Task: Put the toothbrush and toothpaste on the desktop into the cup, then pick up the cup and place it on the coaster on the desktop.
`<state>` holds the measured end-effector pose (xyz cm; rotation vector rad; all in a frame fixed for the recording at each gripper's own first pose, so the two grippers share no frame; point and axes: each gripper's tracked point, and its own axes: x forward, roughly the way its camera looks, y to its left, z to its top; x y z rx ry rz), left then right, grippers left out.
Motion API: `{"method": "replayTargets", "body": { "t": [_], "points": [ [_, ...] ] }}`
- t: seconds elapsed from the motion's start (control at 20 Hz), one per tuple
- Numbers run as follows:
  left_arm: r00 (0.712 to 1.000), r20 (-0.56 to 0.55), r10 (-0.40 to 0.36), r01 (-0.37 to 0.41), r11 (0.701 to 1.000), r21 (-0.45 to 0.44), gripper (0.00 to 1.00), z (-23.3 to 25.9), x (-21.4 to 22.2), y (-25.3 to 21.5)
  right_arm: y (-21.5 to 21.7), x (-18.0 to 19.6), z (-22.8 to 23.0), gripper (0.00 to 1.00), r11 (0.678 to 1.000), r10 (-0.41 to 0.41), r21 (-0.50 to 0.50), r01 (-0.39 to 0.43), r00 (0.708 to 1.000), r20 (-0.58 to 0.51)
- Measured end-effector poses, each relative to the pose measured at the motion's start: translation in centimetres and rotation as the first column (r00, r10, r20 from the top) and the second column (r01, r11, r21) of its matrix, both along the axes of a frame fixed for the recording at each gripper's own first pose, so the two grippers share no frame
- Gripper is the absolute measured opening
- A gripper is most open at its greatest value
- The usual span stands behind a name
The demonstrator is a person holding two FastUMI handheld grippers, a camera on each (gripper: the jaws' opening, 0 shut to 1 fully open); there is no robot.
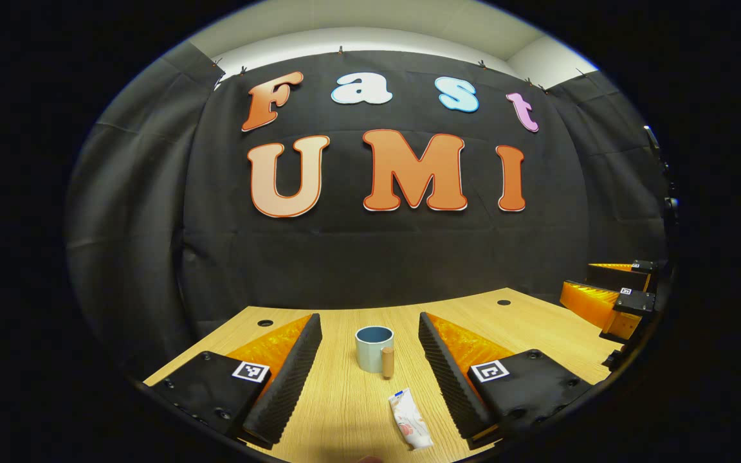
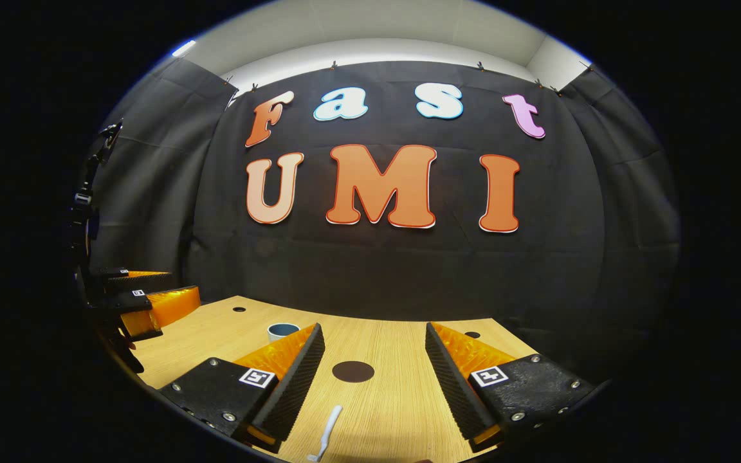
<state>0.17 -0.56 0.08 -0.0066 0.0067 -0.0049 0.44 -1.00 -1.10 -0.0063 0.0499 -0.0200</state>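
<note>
Between left gripper [image 1: 370,370] fingers, spread wide: white squeezable toothpaste tube [image 1: 410,421] | long axis roughly along fingers | right gripper [image 2: 375,376] fingers likewise wide.

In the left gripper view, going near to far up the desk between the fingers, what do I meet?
Toothpaste tube → cup with its wooden handle → far desk edge → booth wall.

Grey-blue cup [image 1: 374,347] upright on desk, wooden handle facing near side. White toothpaste tube [image 1: 410,420] lying flat, near cup. White toothbrush [image 2: 327,432] lying flat near round dark coaster [image 2: 353,371].
</note>
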Motion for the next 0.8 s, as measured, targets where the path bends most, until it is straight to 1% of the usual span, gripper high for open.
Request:
{"method": "replayTargets", "body": {
  "t": [0.15,0.25,0.35,0.45,0.6,0.8],
  "points": [
    [1.000,-0.017,-0.014,0.013,1.000,-0.009,0.98,-0.4,0.4,-0.4,0.4,0.3,-0.5,0.95,1.000,0.016,-0.018,-0.016,1.000,-0.026],
    [0.999,-0.042,-0.021,0.021,1.000,-0.009,0.98,-0.8,1.0,-0.4,0.6,0.6,-1.3,0.95,0.999,0.031,-0.023,-0.033,0.997,-0.064],
    [0.996,-0.084,-0.021,0.020,1.000,-0.010,0.98,-1.5,1.4,-0.2,-0.2,0.9,-1.9,0.95,0.998,0.005,-0.061,-0.011,0.994,-0.106],
    [0.990,-0.133,-0.038,0.035,0.999,-0.024,0.98,-2.7,2.0,-0.4,-0.5,1.0,-2.6,0.95,0.997,-0.003,-0.073,-0.007,0.990,-0.141],
    [0.973,-0.219,-0.070,0.060,0.997,-0.054,0.99,-4.8,3.0,-0.8,0.5,1.3,-3.7,0.95,0.999,0.040,-0.025,-0.047,0.977,-0.211],
    [0.943,-0.314,-0.113,0.093,0.993,-0.079,0.99,-6.8,3.7,-1.2,0.9,1.4,-5.8,0.95,0.996,0.082,0.069,-0.062,0.941,-0.327]
  ]
}}
